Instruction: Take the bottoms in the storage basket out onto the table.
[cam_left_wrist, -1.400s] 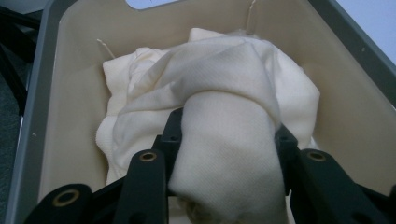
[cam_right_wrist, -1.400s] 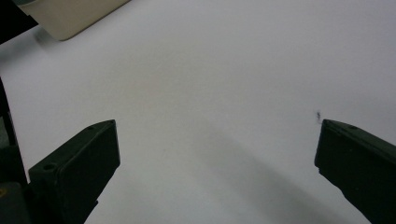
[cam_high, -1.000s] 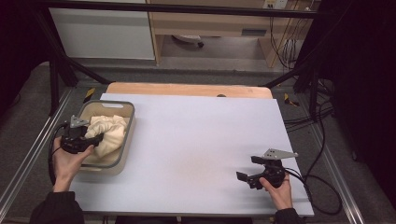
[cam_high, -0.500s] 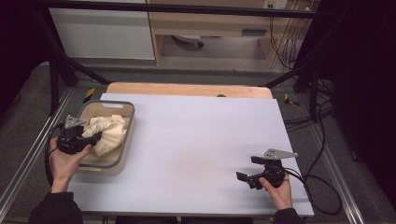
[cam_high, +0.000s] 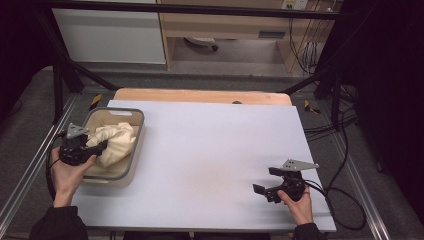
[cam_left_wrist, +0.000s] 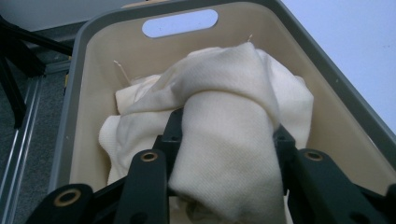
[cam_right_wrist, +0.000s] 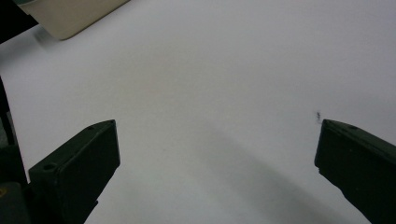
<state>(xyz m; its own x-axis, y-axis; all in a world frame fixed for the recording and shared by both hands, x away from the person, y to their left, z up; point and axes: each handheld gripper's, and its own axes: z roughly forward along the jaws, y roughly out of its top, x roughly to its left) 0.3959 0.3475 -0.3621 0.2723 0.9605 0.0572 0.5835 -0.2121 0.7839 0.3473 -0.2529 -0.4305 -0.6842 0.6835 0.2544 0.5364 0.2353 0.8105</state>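
Left tongs (cam_left_wrist: 224, 154) clamped on cloth (cam_left_wrist: 233, 116) bunched inside bin (cam_left_wrist: 74, 102), my grip for lifting out. Right tongs (cam_right_wrist: 215, 163) wide, empty, parked over bare table (cam_right_wrist: 233, 70).

Cream cloth (cam_high: 114, 144), crumpled, one fold bunched up, inside grey-rimmed beige tub (cam_high: 131, 161), table's near left
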